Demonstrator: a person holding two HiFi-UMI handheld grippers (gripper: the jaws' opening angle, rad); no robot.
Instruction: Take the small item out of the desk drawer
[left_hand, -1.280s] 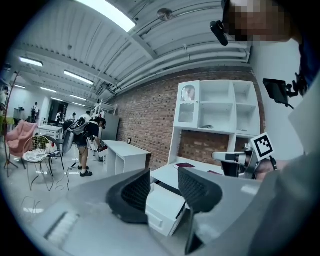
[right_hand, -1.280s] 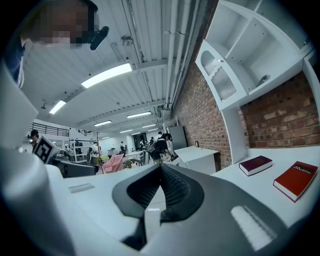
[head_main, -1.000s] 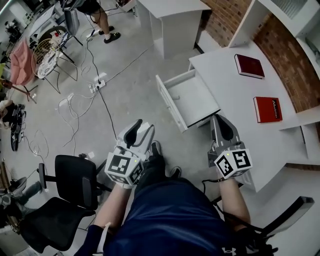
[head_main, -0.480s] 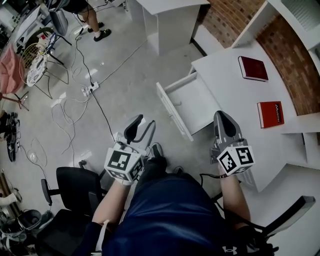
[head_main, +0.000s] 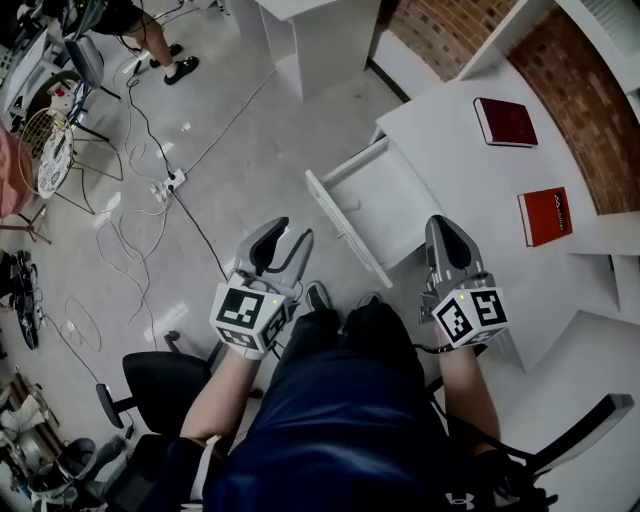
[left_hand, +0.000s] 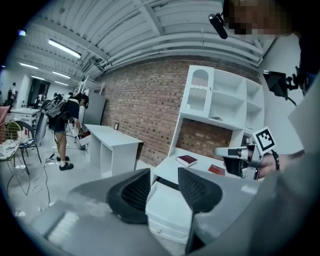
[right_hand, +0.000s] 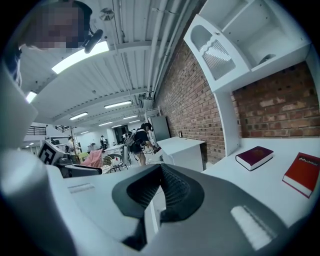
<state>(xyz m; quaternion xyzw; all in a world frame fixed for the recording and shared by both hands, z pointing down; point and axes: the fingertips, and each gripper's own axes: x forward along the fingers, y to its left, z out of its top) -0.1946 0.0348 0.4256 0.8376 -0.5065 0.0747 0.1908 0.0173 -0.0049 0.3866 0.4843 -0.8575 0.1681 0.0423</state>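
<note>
The white desk drawer (head_main: 390, 200) stands pulled open below the desk top (head_main: 450, 120). Its inside looks plain white, and I cannot make out a small item in it. My left gripper (head_main: 288, 235) is open and hangs over the floor, left of the drawer's front panel. In the left gripper view the drawer front (left_hand: 167, 212) shows between the parted jaws of the left gripper (left_hand: 164, 175). My right gripper (head_main: 443, 228) is shut and empty, at the drawer's near right corner. In the right gripper view, the right gripper (right_hand: 160, 169) has its pads meeting at the tips.
A dark red book (head_main: 505, 122) and a brighter red book (head_main: 545, 215) lie on the desk top. A black office chair (head_main: 165, 385) stands at my left. Cables (head_main: 130, 230) trail over the floor. A second white desk (head_main: 300, 30) and a person (head_main: 140, 20) are farther back.
The head view has shifted, so the floor and chair slid down and left. Both grippers sit slightly nearer the drawer. Their jaws have not changed.
</note>
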